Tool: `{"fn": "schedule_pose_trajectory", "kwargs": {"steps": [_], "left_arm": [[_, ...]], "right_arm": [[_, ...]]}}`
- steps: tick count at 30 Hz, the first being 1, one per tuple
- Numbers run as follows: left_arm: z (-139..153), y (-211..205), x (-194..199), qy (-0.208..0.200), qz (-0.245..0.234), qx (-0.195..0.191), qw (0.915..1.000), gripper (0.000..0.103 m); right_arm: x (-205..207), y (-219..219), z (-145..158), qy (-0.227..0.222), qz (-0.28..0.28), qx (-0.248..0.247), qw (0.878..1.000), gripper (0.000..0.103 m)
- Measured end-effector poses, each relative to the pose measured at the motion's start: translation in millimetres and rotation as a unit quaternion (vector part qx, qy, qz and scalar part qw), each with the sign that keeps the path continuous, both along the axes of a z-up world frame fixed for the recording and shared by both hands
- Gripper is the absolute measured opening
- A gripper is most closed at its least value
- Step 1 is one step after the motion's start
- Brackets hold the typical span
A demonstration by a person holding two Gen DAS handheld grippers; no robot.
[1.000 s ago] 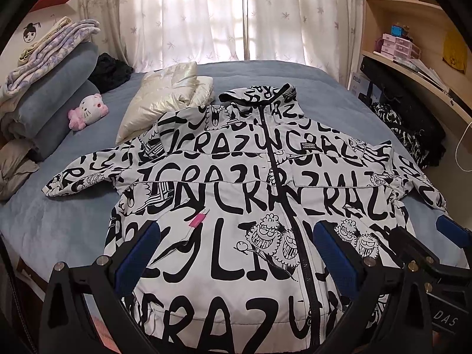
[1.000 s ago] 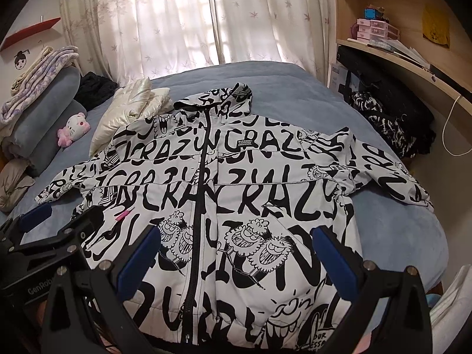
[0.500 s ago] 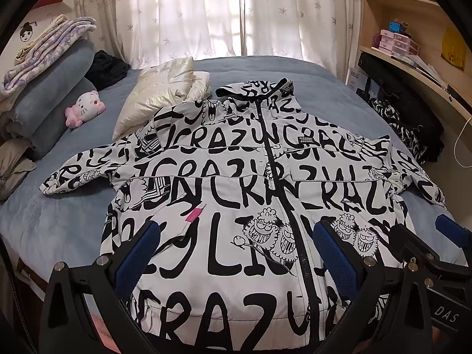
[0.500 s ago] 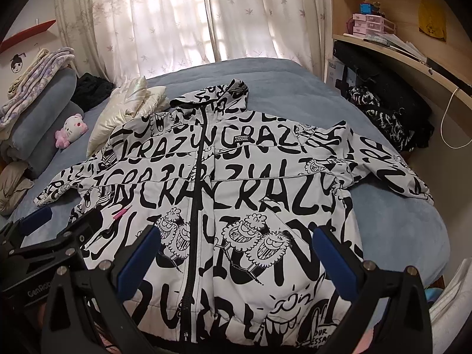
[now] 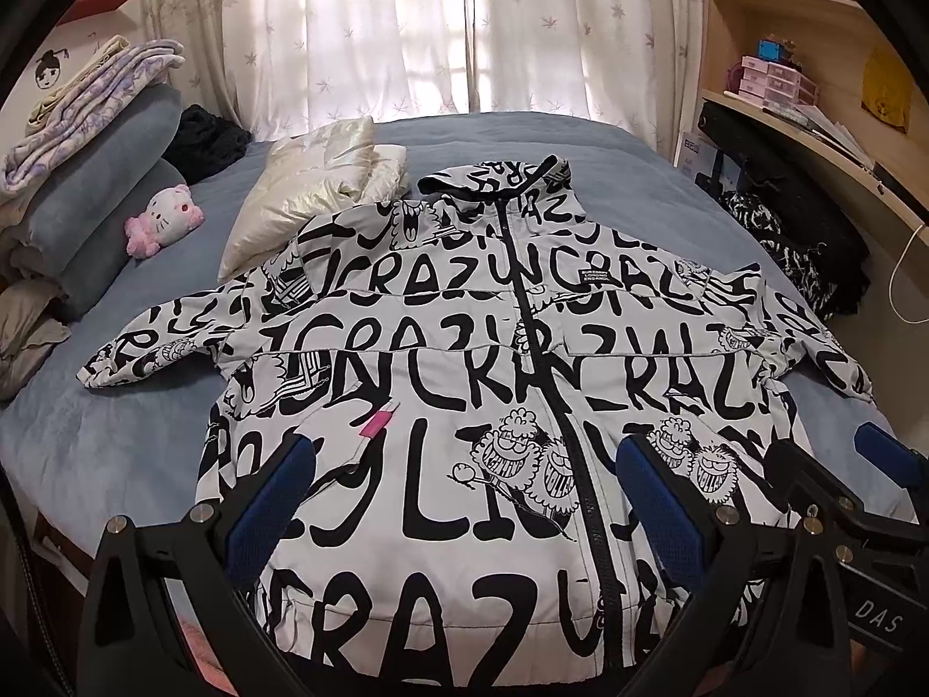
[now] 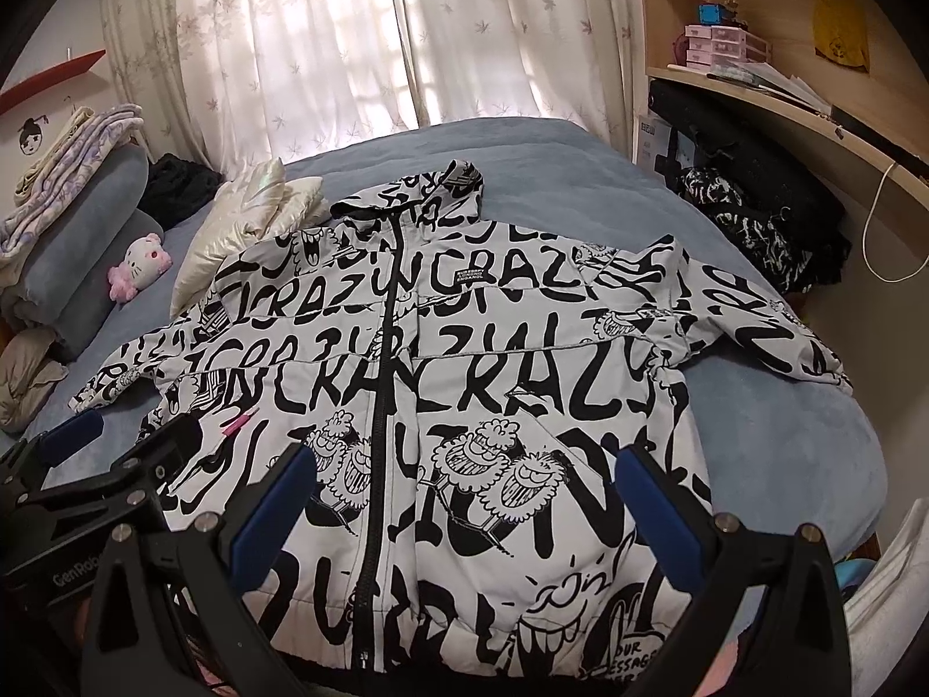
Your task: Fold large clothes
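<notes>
Jacket (image 5: 482, 395) lies front-up, zipped, spread flat across bed (image 5: 116, 435), sleeves out both sides. No fold made yet; whole job ahead. Left gripper (image 5: 464, 499) and right gripper (image 6: 464, 499) hover above hem, jaws spread wide, grasping nothing.

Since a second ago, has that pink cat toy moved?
No. The pink cat toy lies beside the grey pillow as before; only the camera view shifted slightly.

A pink-and-white plush cat toy (image 5: 164, 219) is lying on the blue bedspread (image 5: 116, 441) beside stacked grey bolsters (image 5: 98, 197), with a shiny cream pillow (image 5: 308, 197) resting nearby.
</notes>
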State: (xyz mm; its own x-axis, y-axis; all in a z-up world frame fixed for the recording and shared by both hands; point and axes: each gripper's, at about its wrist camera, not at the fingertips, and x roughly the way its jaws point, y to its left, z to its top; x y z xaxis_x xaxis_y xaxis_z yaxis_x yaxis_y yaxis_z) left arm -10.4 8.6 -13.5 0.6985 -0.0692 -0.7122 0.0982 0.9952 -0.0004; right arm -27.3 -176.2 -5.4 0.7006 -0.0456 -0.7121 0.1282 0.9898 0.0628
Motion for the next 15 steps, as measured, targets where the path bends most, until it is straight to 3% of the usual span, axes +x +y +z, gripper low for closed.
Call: {"fn": "schedule_pose_trajectory", "kwargs": {"steps": [15], "left_arm": [[21, -7, -3, -0.007, -0.015, -0.006, 0.9998, 0.102]], "right_arm": [[-4, -14, 8, 0.011, -0.003, 0.006, 1.0, 0.103]]}}
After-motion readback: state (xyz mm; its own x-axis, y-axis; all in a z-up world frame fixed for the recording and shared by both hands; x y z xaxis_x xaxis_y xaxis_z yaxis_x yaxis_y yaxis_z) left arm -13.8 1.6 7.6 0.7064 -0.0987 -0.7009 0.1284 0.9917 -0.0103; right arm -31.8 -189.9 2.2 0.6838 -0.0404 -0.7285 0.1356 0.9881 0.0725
